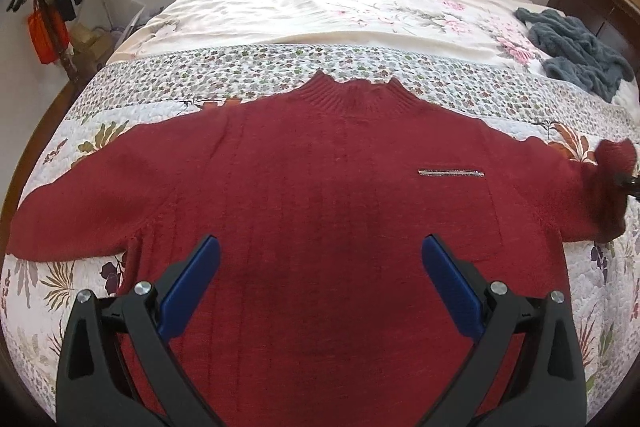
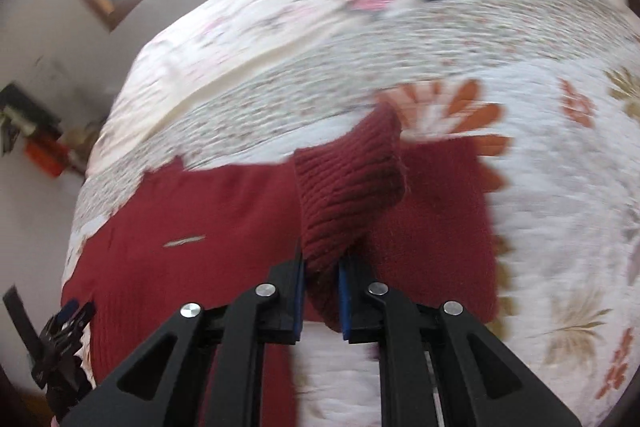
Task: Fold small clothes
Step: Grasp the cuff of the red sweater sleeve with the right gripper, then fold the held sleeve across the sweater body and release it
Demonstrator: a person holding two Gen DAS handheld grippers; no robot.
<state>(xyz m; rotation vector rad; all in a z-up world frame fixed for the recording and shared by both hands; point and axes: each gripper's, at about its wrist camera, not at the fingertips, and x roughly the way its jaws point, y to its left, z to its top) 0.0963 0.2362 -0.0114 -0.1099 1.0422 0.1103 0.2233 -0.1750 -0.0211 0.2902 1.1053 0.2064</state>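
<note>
Right wrist | right hand-held gripper pinches sweater cuff

1. The left gripper is built of matte black plastic arms with triangular cut-outs.
2. Its fingers are faced with long blue pads.
3. Round silver screws are set at the arm joints.
4. The right gripper is made alike: black arms, blue-edged pads, silver screws.

both wrist views share sweater, right blurred
</note>
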